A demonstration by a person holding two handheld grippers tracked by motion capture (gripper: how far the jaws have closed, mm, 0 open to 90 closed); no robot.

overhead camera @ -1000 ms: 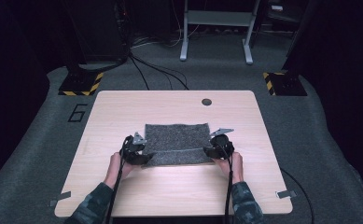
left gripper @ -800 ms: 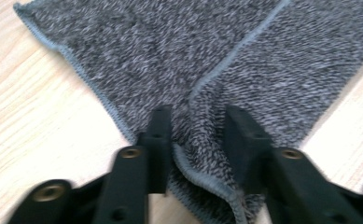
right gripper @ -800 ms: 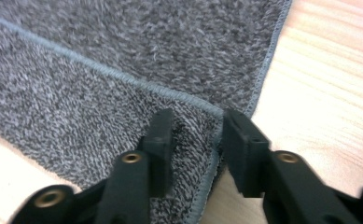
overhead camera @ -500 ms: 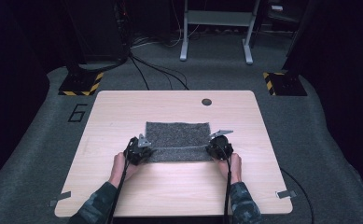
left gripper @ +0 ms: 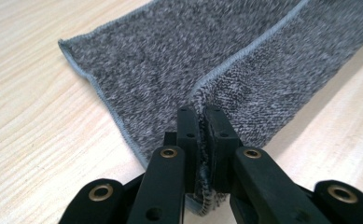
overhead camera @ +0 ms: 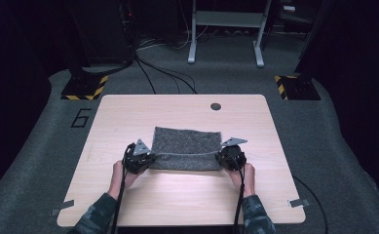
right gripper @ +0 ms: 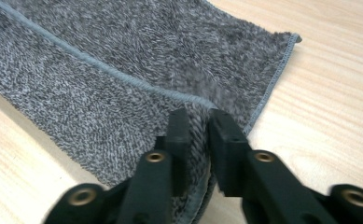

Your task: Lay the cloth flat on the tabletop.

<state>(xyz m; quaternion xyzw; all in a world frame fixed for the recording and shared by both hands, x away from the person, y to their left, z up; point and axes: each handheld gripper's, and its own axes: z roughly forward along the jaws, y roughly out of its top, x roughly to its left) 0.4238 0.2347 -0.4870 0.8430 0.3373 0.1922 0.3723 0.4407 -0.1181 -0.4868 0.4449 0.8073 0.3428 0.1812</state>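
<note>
A grey fleecy cloth (overhead camera: 187, 146) lies on the wooden table (overhead camera: 128, 117), its near edge lifted off the surface. My left gripper (overhead camera: 143, 157) is shut on the cloth's near left corner (left gripper: 202, 140), with the fabric pinched between the jaws. My right gripper (overhead camera: 226, 155) is shut on the near right corner (right gripper: 198, 135) in the same way. The near hem (left gripper: 244, 51) runs taut between the two grippers, and the raised strip (right gripper: 76, 116) hangs down from it toward the table. The far part of the cloth lies flat.
A small dark round hole (overhead camera: 216, 106) sits near the table's far edge. Bare wood surrounds the cloth on all sides. Beyond the table are carpet, cables (overhead camera: 158, 73), a metal stand (overhead camera: 226, 29) and two hazard-striped bases (overhead camera: 85, 87).
Both grippers have risen slightly and moved away from me with the near edge, so the front strip now lifts over the flat part of the cloth.
</note>
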